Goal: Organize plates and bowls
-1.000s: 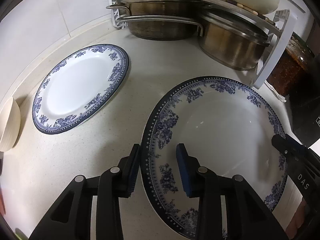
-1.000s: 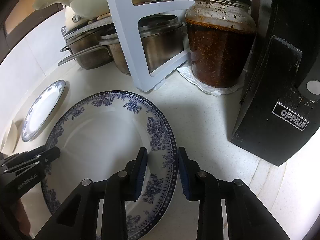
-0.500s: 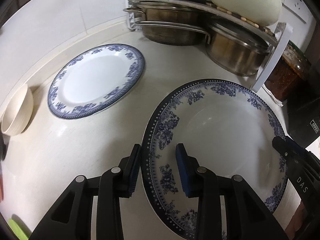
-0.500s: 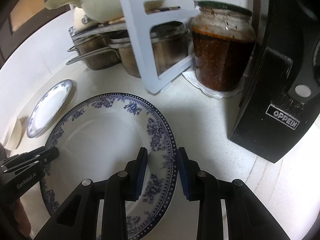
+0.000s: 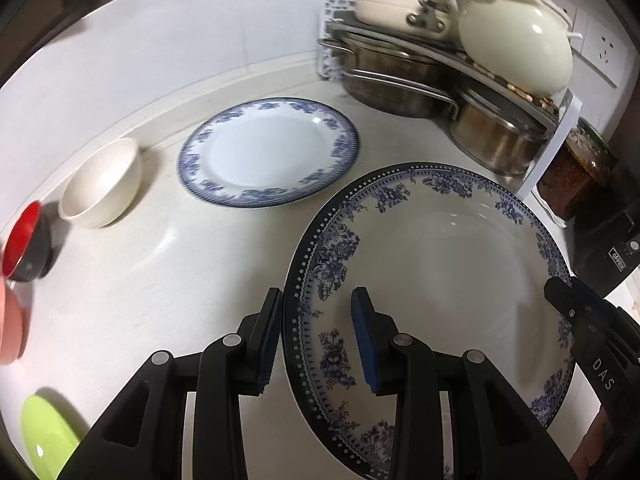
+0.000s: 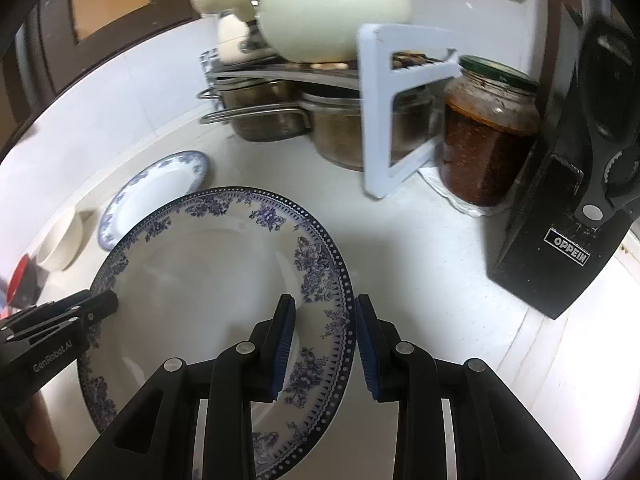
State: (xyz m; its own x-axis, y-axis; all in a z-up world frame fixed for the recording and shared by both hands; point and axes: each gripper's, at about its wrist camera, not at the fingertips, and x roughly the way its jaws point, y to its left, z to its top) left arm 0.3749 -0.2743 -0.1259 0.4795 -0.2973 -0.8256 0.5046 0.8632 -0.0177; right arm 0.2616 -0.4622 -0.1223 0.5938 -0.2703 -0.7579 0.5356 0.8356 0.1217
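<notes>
A large deep plate with a blue floral rim (image 5: 440, 272) (image 6: 208, 276) hangs above the white counter, held by both grippers. My left gripper (image 5: 318, 340) is shut on its left rim, and my right gripper (image 6: 324, 344) is shut on its right rim. Each gripper's black finger shows at the far rim in the other's view. A smaller blue-rimmed plate (image 5: 268, 152) (image 6: 156, 192) lies flat on the counter behind. To its left sit a cream bowl (image 5: 100, 184) (image 6: 60, 244) and a red-lined black bowl (image 5: 24, 240).
A white rack (image 6: 392, 120) with steel pots (image 5: 400, 80) and cream cookware (image 5: 516, 48) stands at the back. A jar of dark red paste (image 6: 488, 140) and a black knife block (image 6: 560, 216) stand at right. A green item (image 5: 44, 436) and a pink item (image 5: 12, 328) lie at left.
Both grippers have lifted the large plate off the counter and carried it leftward. The small plate, cream bowl and red-lined bowl have come further into view.
</notes>
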